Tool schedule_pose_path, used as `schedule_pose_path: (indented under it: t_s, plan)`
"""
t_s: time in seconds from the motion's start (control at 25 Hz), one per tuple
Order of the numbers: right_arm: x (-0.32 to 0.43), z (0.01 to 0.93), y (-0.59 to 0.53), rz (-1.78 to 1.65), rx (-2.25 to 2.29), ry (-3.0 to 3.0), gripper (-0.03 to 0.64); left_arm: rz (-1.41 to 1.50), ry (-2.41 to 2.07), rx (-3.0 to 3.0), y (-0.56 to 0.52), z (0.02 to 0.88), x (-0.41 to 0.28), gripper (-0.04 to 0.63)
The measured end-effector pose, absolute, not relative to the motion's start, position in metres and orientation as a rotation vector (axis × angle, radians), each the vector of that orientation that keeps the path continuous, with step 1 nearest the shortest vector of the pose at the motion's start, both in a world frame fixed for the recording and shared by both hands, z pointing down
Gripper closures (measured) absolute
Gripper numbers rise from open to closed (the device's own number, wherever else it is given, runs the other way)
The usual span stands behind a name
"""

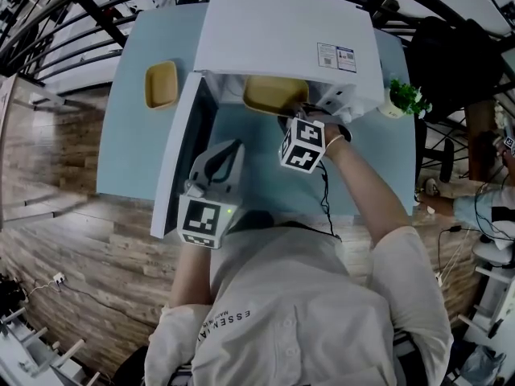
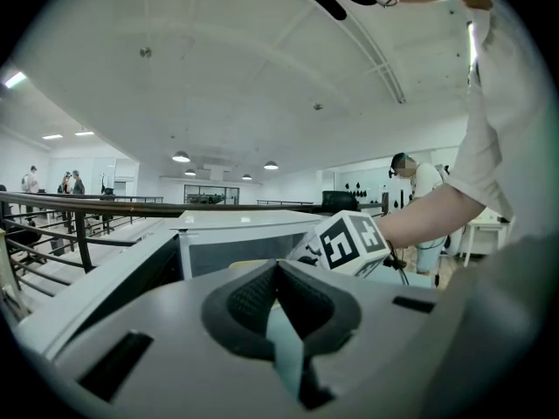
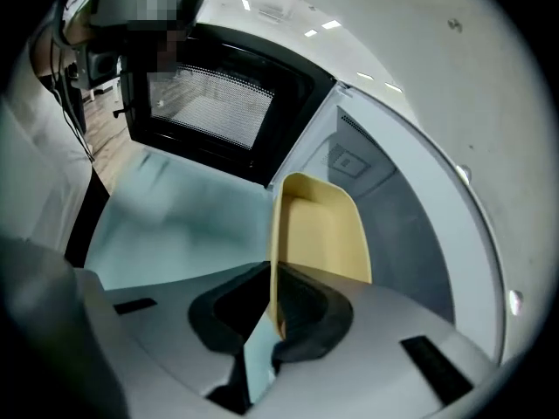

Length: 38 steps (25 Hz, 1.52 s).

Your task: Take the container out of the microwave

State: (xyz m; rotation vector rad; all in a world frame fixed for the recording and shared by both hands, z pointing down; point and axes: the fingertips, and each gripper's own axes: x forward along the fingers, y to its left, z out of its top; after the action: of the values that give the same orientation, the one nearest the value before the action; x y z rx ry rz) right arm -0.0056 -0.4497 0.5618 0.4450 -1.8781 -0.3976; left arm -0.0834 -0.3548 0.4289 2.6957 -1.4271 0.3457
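While the door point(image 1: 181, 147) stands swung wide to the left, the microwave point(image 1: 282, 30) on the table point(image 1: 137, 155) is open for the job. Far left on the table sits a second container point(image 1: 161, 84) (the same yellow, but not the one at stake), well apart from the cavity. Just right of the door, near the person, the left gripper point(image 1: 228, 153) hovers over the table with its jaws pressed together on nothing. Right of it, the container point(image 1: 273, 93) lies in the mouth of the cavity, its far part under the microwave's roof. The right gripper point(image 3: 272, 273) reaches in from the near right and pinches the container's near rim, the wall standing between its pads. Far right, a small plant point(image 1: 406, 96) stands beside the microwave, clear of the work.

As I judge it, the opening and the grasp are done, and the pull itself is at most just begun, since most of the container is inside. Left to do: draw it out over the sill, keep it level, set it on the table, and let go.
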Motion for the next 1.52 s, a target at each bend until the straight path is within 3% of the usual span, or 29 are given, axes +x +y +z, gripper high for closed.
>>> schedule_pose_path:
  t_s: [0.6,1.52]
  plan:
    - [0.014,0.494,-0.357,-0.491,0.592,-2.023,0.581,0.297,-1.509,2.661,-0.298,0.41,-0.079,0.594]
    - [0.066,0.359,-0.249,-0.325,1.163,-2.629,0.583,0.226,-1.603,2.796,-0.234,0.348,-0.056,0.594]
